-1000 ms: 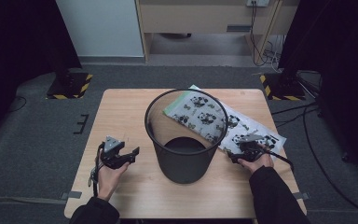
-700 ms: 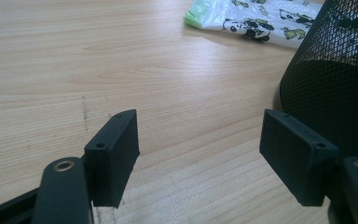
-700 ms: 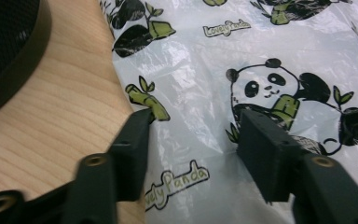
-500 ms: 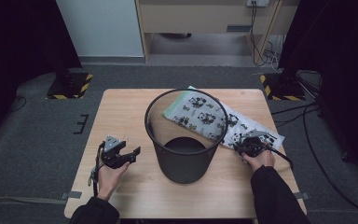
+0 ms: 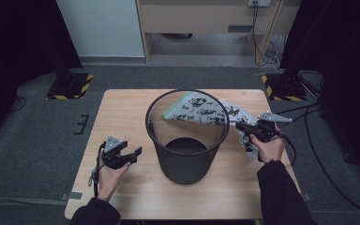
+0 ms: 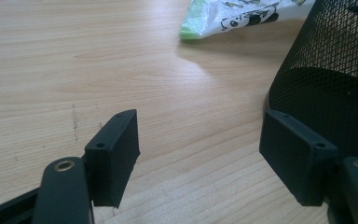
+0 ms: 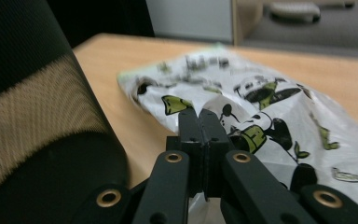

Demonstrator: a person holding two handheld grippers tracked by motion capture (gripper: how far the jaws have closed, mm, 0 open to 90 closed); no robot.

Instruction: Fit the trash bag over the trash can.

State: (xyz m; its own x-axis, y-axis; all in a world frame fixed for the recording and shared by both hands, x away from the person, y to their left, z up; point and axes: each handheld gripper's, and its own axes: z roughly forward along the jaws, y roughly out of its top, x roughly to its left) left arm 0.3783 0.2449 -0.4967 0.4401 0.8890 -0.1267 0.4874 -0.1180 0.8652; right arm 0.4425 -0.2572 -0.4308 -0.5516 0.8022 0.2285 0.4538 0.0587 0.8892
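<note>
A black mesh wastebasket stands upright in the middle of the wooden table. Behind it and to its right a white plastic bag printed with black and green figures is lifted off the table. My right gripper is shut on the bag's near edge; in the right gripper view the jaws pinch the bag beside the wastebasket's wall. My left gripper rests open on the table left of the wastebasket. In the left gripper view its jaws stand wide apart, with the mesh at right and the bag's green end beyond.
A pale cabinet and a wooden desk stand on the grey floor past the table. Yellow-black striped bases sit at both far corners. Cables trail on the floor at right.
My right gripper has lifted and pulled the bag up and slightly right, raising it off the table behind the wastebasket. The left gripper has stayed put.
</note>
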